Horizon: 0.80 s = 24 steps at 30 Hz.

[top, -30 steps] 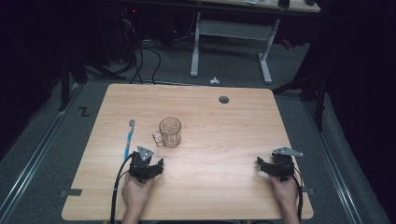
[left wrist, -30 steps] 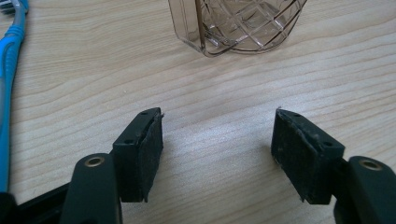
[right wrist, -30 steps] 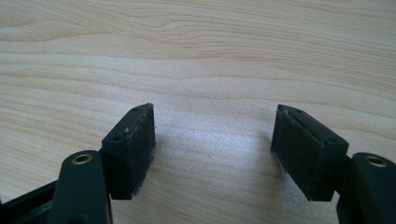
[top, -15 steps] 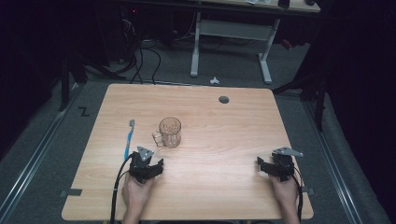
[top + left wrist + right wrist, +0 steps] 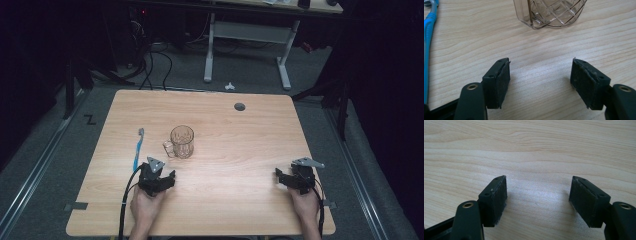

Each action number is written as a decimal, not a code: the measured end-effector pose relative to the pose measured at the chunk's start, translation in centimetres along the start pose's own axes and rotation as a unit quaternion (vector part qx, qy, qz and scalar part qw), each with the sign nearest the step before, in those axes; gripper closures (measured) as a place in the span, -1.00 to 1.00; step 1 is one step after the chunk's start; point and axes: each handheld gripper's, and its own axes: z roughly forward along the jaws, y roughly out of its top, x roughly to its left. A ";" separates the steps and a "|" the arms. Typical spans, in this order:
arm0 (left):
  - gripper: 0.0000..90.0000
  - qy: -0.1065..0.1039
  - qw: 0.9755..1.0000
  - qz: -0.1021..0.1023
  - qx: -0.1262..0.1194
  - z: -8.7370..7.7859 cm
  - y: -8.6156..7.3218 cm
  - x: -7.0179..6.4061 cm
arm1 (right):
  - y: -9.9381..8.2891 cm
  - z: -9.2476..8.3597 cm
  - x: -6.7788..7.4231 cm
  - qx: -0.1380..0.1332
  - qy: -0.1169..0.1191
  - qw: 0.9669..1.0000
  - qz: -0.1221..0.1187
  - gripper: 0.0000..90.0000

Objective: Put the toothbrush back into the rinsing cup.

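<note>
Both tools rest low on the wooden counter, one in each hand. The left tool sits at the lower left of the high view, its jaws spread wide with bare wood between them. Just beyond it, left of centre in the frame, stands a clear cut-glass mug, upright, handle turned toward the blue toothbrush lying to its left. The right tool, lower right, is likewise spread apart, holding nothing, well apart from the mug.
</note>
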 end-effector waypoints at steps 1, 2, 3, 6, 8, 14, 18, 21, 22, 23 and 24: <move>-0.28 -0.003 1.000 0.002 0.000 0.0 0.0 0.0 | 0.0 0.0 0.0 0.000 0.000 1.000 0.000 -0.32; -0.28 -0.003 1.000 0.002 0.000 0.0 0.0 0.0 | 0.0 0.0 0.0 0.000 0.000 1.000 0.000 -0.32; -0.27 -0.004 1.000 0.002 0.000 0.0 0.0 0.0 | 0.0 0.0 0.0 0.000 0.000 1.000 0.000 -0.32; -0.28 -0.004 1.000 0.002 0.000 0.0 0.0 0.0 | 0.0 0.0 0.0 0.000 0.002 1.000 0.001 -0.32; -0.29 -0.004 1.000 0.002 0.000 0.0 0.0 -0.1 | 0.0 0.0 0.0 0.000 0.002 1.000 0.001 -0.32; -0.27 -0.013 1.000 -0.013 0.010 -0.5 -0.1 -0.2 | 0.0 0.0 0.0 -0.001 0.003 1.000 -0.001 -0.32; -0.25 -0.014 1.000 -0.013 0.012 -1.0 0.0 0.0 | 0.0 0.0 0.0 -0.001 0.003 1.000 -0.001 -0.32; -0.24 -0.015 1.000 -0.010 0.014 -1.4 0.0 0.1 | 0.0 0.0 0.0 -0.001 0.003 1.000 -0.001 -0.32; -0.24 -0.016 1.000 -0.010 0.015 -1.6 0.0 0.2 | 0.0 0.0 0.0 -0.001 0.003 1.000 -0.001 -0.33; -0.24 -0.017 1.000 -0.010 0.016 -1.7 0.0 0.2 | 0.0 0.0 0.0 -0.001 0.003 1.000 -0.001 -0.33; -0.24 -0.017 1.000 -0.009 0.017 -1.9 0.0 0.3 | 0.0 0.0 0.0 -0.001 0.003 1.000 -0.001 -0.33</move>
